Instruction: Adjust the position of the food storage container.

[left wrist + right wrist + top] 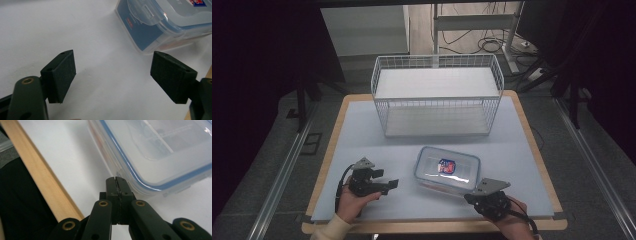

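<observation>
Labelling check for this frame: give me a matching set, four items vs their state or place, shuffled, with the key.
Items:
1. left gripper
2. right gripper
3. box
4. basket

States or places:
A. lid on, lying between the two grippers
B. jaws closed together, tips at the box's near corner
C. empty, at the far side of the table
D. jaws wide apart, holding nothing

Pairs: 1-D, 2-B, 3-A, 4-C
</observation>
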Demonstrator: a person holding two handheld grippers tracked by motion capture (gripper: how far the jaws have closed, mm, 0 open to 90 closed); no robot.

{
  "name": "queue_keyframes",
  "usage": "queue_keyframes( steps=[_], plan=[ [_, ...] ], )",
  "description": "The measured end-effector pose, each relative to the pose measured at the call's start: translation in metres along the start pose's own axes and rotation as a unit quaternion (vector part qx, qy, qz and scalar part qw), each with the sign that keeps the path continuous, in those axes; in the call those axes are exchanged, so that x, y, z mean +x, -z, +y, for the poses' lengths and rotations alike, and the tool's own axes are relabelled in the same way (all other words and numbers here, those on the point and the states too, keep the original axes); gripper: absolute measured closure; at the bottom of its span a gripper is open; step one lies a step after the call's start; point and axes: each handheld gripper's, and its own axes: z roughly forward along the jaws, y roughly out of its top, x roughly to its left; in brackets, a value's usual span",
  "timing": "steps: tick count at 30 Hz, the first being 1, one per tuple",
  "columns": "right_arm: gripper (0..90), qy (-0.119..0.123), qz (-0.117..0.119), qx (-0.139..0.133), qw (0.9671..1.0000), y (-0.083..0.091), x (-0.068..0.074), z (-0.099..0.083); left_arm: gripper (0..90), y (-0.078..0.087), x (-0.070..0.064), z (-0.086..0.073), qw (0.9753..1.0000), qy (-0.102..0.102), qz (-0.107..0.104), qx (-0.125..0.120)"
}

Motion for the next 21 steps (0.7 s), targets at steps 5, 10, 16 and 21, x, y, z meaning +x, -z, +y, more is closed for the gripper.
queue_keyframes(
  steps=[5, 10, 16, 21],
  plan=[
    [89.9, -0.008, -0.007, 0.001, 0.9999, 0.0, -0.009, -0.003, 20.4, 0.0, 0.0, 0.0, 1.0, -0.002, 0.001, 0.002],
    [89.9, -0.019, -0.02, 0.002, 0.9996, 0.002, -0.021, -0.007, 20.4, 0.0, 0.001, 0.0, 1.0, -0.001, 0.0, 0.002],
    [89.9, -0.039, -0.025, -0.004, 0.9989, 0.002, -0.031, -0.011, 20.4, 0.001, 0.001, 0.0, 1.0, -0.002, 0.001, 0.003],
    [89.9, -0.046, -0.036, -0.01, 0.9983, 0.005, -0.039, -0.012, 20.4, 0.0, 0.0, 0.0, 1.0, -0.001, 0.001, 0.003]
  ],
)
